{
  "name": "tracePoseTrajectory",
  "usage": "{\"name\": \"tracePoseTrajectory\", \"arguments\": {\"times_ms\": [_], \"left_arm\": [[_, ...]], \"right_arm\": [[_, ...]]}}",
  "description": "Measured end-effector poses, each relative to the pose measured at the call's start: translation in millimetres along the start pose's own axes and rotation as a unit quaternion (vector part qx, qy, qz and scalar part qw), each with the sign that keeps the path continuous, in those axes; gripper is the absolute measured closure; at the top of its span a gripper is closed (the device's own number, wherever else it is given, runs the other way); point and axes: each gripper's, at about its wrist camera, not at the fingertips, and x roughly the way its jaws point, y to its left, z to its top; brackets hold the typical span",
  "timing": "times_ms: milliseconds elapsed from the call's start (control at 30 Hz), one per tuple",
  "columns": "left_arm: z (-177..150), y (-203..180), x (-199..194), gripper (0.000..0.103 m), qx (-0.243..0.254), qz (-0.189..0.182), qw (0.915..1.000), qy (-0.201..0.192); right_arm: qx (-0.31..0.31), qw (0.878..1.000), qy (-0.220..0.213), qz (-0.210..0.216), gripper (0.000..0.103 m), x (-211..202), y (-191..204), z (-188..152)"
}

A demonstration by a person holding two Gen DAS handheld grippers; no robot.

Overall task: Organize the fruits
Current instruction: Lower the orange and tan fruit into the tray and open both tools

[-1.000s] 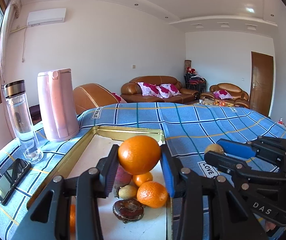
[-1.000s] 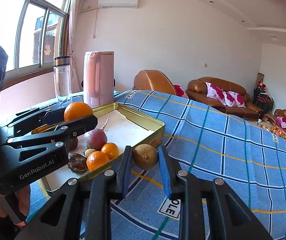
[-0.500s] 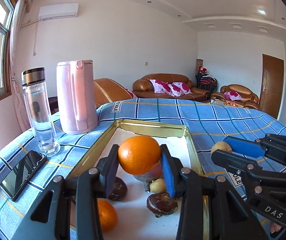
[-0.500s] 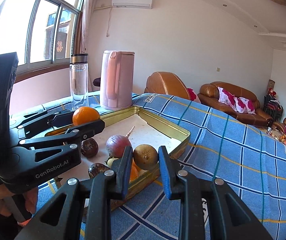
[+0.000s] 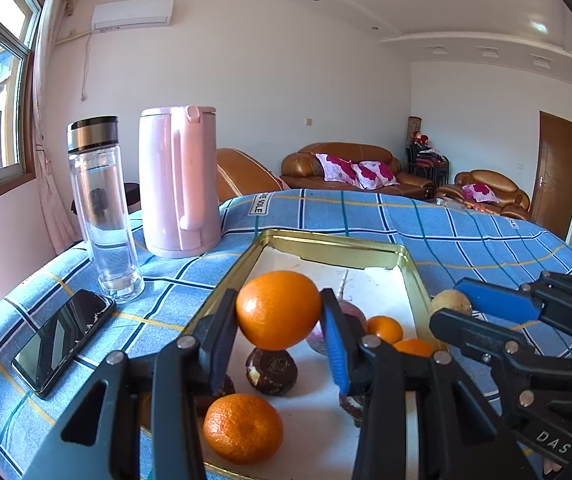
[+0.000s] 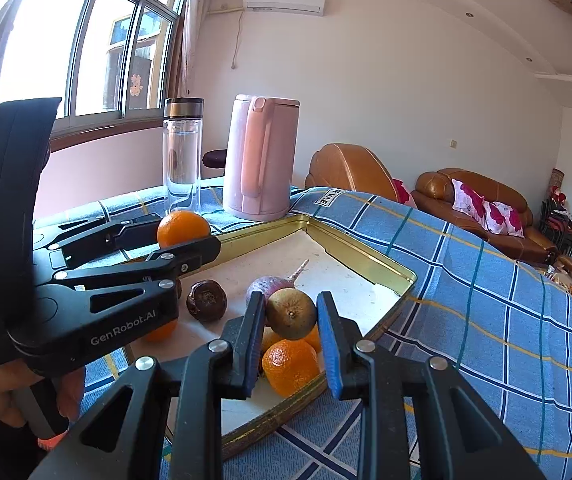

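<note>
left claw [image 5: 280, 314] pinching orange [image 5: 278, 310] | right claw [image 6: 290, 316] pinching brown fruit [image 6: 290, 313] | both over tray [image 5: 337, 246]

Your left wrist view looks forward and slightly down along the left gripper [image 5: 280, 312], close over the gold tray [image 5: 415, 280], with the right gripper [image 5: 451, 306] entering to its right. Your right wrist view faces likewise along the right gripper [image 6: 290, 314], from the tray's [image 6: 369, 266] near edge, with the left gripper [image 6: 184, 236] to its left. Both views share the tray, the pink kettle [image 5: 178, 184] [image 6: 260, 160] and the glass bottle [image 5: 102, 208] [image 6: 183, 152] beyond the tongs.
</note>
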Motion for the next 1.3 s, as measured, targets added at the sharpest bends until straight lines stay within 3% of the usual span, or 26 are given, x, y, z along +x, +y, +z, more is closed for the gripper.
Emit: {"name": "tracePoseTrajectory", "arguments": {"times_ms": [1300], "left_arm": [[-12.0,22.8,19.7,0.061,-0.004,0.017,0.9985,0.051]], "right_arm": [[-0.017,0.999,0.038,0.033,0.075,36.0,28.0,-2.9]]}}
